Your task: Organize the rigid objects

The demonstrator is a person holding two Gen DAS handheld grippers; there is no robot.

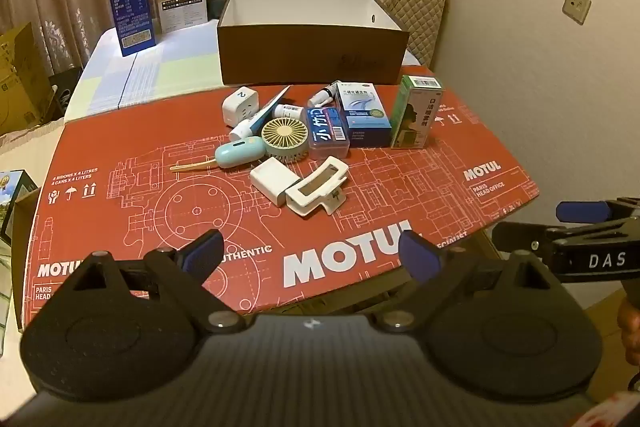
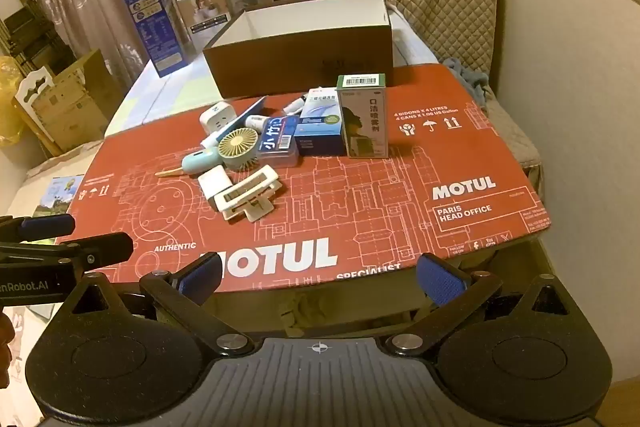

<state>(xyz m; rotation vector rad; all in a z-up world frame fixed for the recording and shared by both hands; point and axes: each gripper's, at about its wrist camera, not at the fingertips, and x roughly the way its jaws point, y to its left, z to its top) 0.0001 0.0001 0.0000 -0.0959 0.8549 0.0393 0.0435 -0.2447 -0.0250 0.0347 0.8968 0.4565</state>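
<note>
Two views, first the left wrist:
Left gripper pose: the left gripper points down at a slant over the near edge of the red cardboard sheet.
Left fingers: spread wide, blue pads facing each other, nothing between them.
Other gripper: the right gripper enters from the right edge, black with a blue pad, and holds nothing.
Pile: small hard items lie close together in the middle of the sheet, well apart from both grippers.
Front of pile: a white hair clip with a flat, ridged look touches a white rectangular block.
Middle of pile: a round pale-yellow mini fan, a mint oval device, a white plug adapter.
Boxes: a clear blue case, a blue carton and an upright green carton.
Container: an open brown box, white inside, stands behind the pile.

Right wrist view:
Right gripper pose: the right gripper also tilts downward over the near edge of the sheet.
Right fingers: wide apart, textured blue pads, empty.
Left gripper: its black finger shows at the left.
Pile: hair clip nearest, fan behind it, green carton upright on the right.
Container: brown box of smooth cardboard, just behind the pile.
</note>
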